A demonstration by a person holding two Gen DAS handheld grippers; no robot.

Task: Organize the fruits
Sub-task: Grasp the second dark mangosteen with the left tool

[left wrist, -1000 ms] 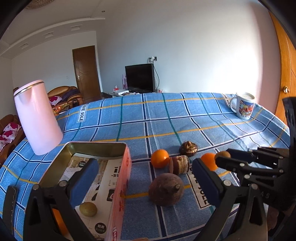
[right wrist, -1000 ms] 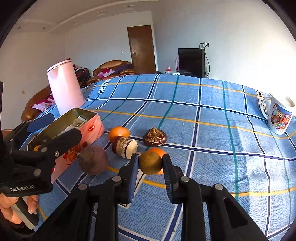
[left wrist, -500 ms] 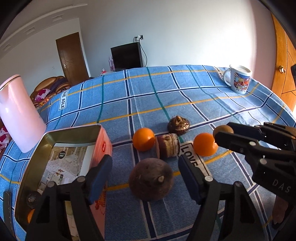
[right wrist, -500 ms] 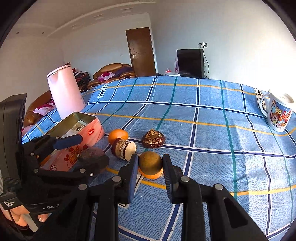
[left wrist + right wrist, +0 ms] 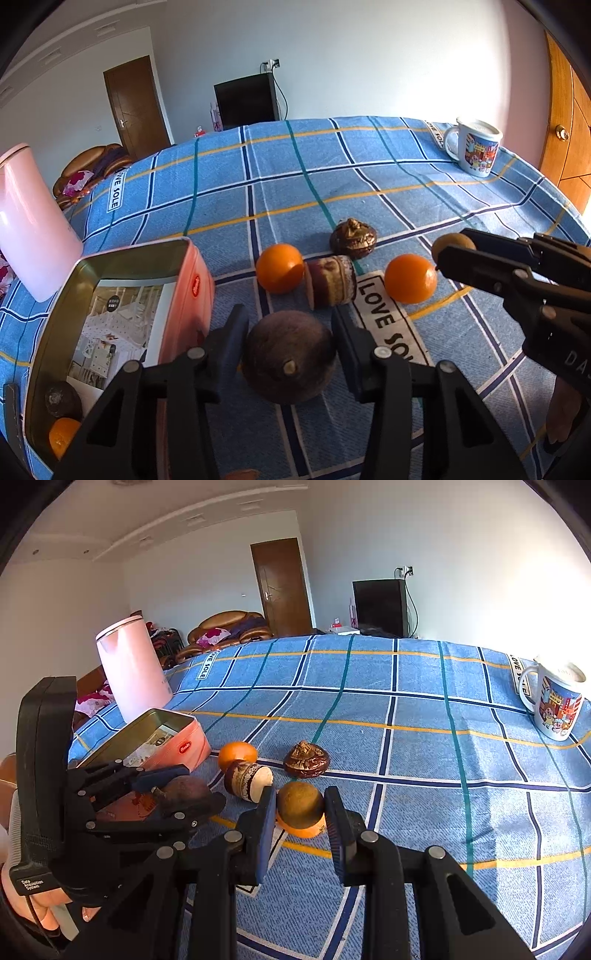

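My left gripper point(image 5: 290, 347) is open, its blue pads on either side of a large dark brown round fruit point(image 5: 290, 356) that rests on the cloth; a small gap shows at each side. My right gripper point(image 5: 300, 812) is shut on a small brown-green round fruit point(image 5: 300, 804) and holds it just above an orange point(image 5: 303, 830). In the left wrist view that held fruit point(image 5: 448, 243) shows beside the orange point(image 5: 410, 278). A second orange point(image 5: 280, 267) lies beside a cut brown fruit piece point(image 5: 330, 282). The open pink tin point(image 5: 122, 306) at left holds an orange point(image 5: 62, 437) and a dark fruit point(image 5: 62, 400).
A brown ornamental lidded piece point(image 5: 352, 238) sits behind the fruits. A pink kettle point(image 5: 29, 225) stands at far left behind the tin. A printed mug point(image 5: 476, 151) stands at the far right. The blue checked cloth point(image 5: 295, 192) covers the table.
My left gripper has moved right from over the tin and forward to straddle the dark round fruit. My right gripper keeps its hold on the small fruit and has barely moved.
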